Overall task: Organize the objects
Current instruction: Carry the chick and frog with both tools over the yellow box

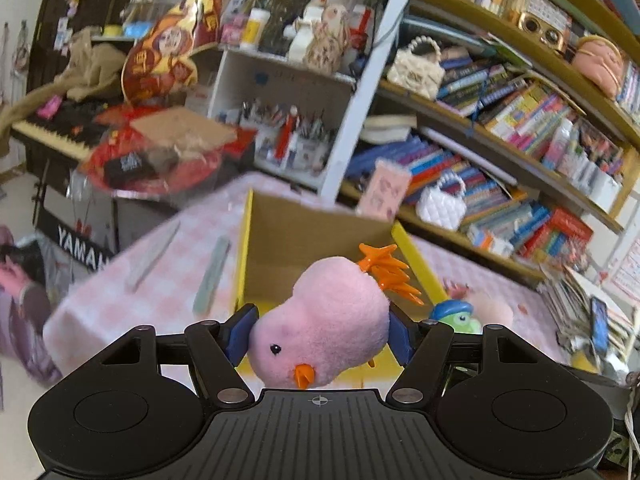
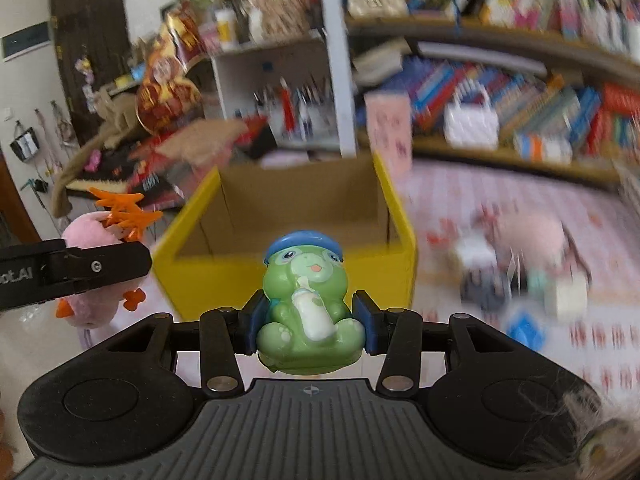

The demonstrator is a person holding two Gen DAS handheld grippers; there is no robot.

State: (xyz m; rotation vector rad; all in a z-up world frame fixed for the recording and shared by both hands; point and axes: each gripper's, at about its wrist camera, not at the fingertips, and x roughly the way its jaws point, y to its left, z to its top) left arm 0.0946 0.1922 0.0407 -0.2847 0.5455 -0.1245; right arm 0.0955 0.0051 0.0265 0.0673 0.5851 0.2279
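Two toys are held up in the air: the left gripper (image 1: 318,338) squeezes a pink chick (image 1: 320,324), and the right gripper (image 2: 308,326) squeezes a green frog (image 2: 308,312) (it hugs a little bottle). Just past them sits the open yellow box (image 2: 288,268) on the pink checked cloth (image 2: 560,208). I think a toy let go too early would hit the box wall and fall outside.

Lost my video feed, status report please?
Left gripper shut on pink chick. Right gripper shut on green frog. Yellow box ahead, open, unobstructed.

one yellow box (image 2: 288,268), two held toys, two white handbags
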